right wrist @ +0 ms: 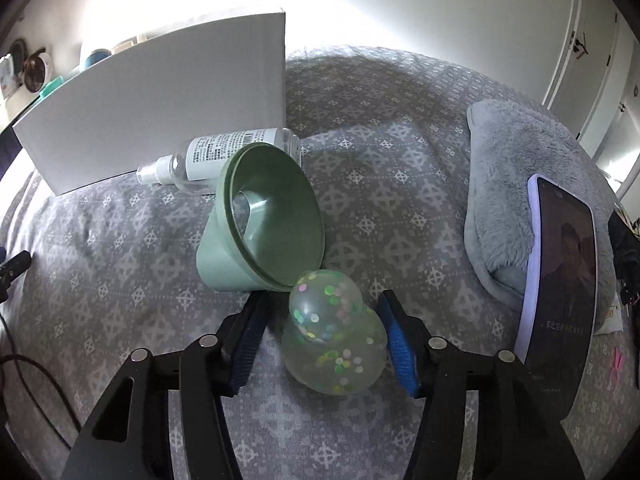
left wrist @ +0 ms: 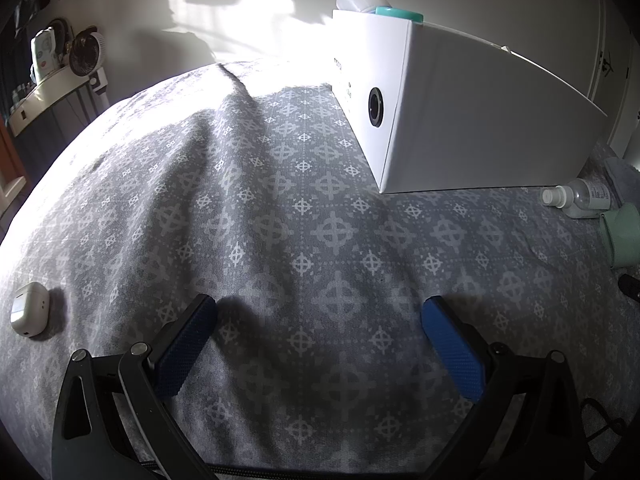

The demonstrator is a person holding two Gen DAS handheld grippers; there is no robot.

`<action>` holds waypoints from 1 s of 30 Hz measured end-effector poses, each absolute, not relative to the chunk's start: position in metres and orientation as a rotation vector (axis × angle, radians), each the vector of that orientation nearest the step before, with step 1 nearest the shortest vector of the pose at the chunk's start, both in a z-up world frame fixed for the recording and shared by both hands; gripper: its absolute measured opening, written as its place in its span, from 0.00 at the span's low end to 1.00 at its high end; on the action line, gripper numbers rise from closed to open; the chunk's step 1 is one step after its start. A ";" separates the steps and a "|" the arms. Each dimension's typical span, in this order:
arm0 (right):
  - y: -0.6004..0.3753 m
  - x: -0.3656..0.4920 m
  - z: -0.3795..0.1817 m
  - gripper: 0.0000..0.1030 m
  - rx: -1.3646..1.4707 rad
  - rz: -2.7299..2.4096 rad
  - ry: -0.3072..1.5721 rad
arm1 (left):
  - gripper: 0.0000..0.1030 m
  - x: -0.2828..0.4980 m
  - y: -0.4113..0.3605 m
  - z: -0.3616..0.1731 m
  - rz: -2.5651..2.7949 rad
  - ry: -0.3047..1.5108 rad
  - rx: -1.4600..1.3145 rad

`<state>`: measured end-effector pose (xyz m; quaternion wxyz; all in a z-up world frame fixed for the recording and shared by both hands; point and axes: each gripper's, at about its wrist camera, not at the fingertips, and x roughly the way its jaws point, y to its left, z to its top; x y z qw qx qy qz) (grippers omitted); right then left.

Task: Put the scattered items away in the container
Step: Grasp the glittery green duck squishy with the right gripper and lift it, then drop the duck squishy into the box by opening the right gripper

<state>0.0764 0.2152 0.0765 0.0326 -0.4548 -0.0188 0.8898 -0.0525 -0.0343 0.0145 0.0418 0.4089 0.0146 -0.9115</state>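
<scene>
Between the right gripper's (right wrist: 322, 334) wide-parted jaws lies a clear squishy duck toy (right wrist: 332, 340) flecked with confetti; its right side sits just beside the right pad, but the left pad stands apart, so nothing is gripped yet. Just ahead of the jaws, touching the duck's head, a green cup (right wrist: 264, 224) lies on its side, and beyond it a clear spray bottle (right wrist: 220, 156) rests against the white box (right wrist: 160, 112) wall.

The left gripper (left wrist: 320, 344) hovers with its jaws spread wide and empty over the bedspread (left wrist: 280, 220). Far off to their left sits a white earbud case (left wrist: 29, 309).

The box, ahead and right of these jaws, already shows a teal lid (left wrist: 400, 13) and a white item above its rim. So the job looks partly done: at least 4 items remain out on the bed.
</scene>
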 end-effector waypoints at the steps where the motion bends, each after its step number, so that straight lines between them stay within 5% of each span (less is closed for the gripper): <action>1: 0.209 0.080 0.078 0.43 -1.416 2.765 -0.057 | 1.00 -0.053 -0.034 0.014 -2.789 0.043 1.252; 7: 0.170 0.105 0.094 0.43 -1.464 2.940 0.059 | 1.00 -0.054 -0.034 0.014 -2.788 0.043 1.253; 18: 0.152 0.006 0.224 0.43 -0.923 3.086 0.145 | 1.00 -0.055 -0.034 0.015 -2.788 0.050 1.256; 28: 0.129 -0.084 0.212 0.43 -1.039 2.874 0.008 | 1.00 -0.053 -0.033 0.016 -2.791 0.054 1.253; 30: 0.120 -0.080 0.208 0.55 -1.046 2.843 -0.072 | 1.00 -0.053 -0.033 0.016 -2.791 0.054 1.253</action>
